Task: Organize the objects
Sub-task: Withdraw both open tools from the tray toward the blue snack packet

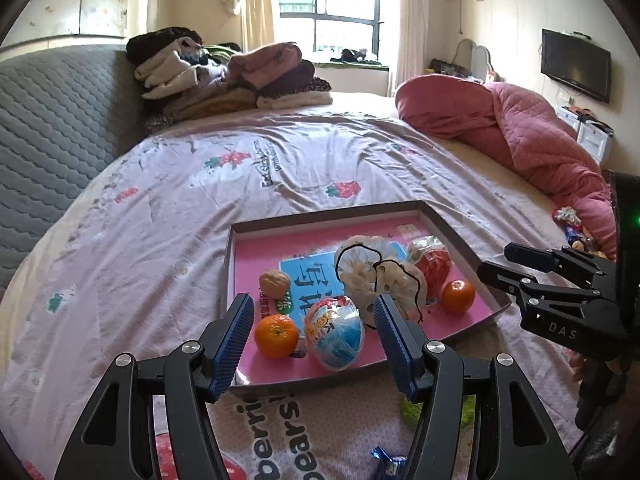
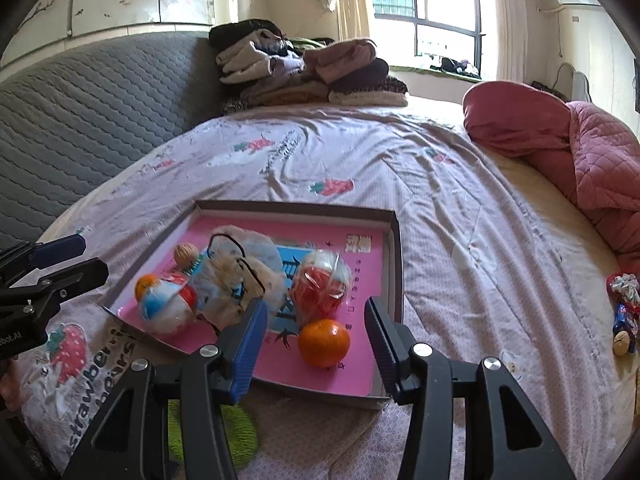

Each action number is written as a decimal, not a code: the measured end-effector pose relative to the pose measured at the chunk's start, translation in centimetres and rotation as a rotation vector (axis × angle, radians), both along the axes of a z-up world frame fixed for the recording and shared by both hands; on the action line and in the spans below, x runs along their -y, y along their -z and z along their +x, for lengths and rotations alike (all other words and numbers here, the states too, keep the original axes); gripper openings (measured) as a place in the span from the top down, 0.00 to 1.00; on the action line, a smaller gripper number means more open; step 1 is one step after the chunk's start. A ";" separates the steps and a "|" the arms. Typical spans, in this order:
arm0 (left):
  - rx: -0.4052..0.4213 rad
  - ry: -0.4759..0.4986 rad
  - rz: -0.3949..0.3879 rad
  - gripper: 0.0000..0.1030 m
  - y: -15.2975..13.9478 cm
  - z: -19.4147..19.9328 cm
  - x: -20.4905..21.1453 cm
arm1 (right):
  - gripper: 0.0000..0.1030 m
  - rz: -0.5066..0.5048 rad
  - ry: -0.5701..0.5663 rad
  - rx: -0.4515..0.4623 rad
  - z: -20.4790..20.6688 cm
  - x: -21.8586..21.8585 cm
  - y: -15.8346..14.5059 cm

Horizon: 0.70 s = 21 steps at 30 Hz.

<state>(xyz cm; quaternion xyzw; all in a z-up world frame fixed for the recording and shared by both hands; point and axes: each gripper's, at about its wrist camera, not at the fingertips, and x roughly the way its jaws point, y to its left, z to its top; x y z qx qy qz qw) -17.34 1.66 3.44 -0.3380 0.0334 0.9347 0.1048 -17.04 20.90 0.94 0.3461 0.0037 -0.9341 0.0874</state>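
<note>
Nearest the lens, the left gripper (image 1: 316, 344) hung over the front edge of the shallow box (image 1: 460, 232), fingers spread and nothing pinched between them. The right gripper (image 2: 316, 344) sat the same way in its own view, parted and empty above the box's near corner. Just beyond the blue pads lay the haul: a mandarin (image 1: 277, 336) beside a wrapped egg-shaped toy (image 1: 335, 334) at the front, a walnut (image 1: 274, 283) behind them, a bag of pale snacks (image 1: 380, 276) in the middle, a red packet (image 1: 434, 262) and a second mandarin (image 1: 458, 296) off to the right. All of it rested on the box's pink floor, so most of the sorting looked done. Not all, though: a blue-wrapped candy (image 1: 386, 466) lay on the sheet close to the left gripper, and further right a small cluster of sweets (image 2: 624, 316) sat beside the pink quilt (image 2: 592, 160), well apart from the box. Those, by my reading, were what was left. Farther back, folded clothes (image 1: 224, 76) were piled by the grey headboard (image 1: 52, 128).
</note>
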 end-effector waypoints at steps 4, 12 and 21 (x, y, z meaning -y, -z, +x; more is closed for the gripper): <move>-0.021 -0.019 -0.003 0.38 -0.8 1.0 0.3 | 0.51 0.026 -0.001 -0.032 0.8 0.2 -0.9; -0.075 -0.027 -0.019 0.38 -2.5 3.4 0.3 | 0.51 0.019 -0.026 -0.094 2.6 0.5 -3.1; -0.141 -0.035 -0.036 0.38 -4.5 6.3 0.0 | 0.50 0.002 -0.054 -0.154 4.9 0.7 -5.1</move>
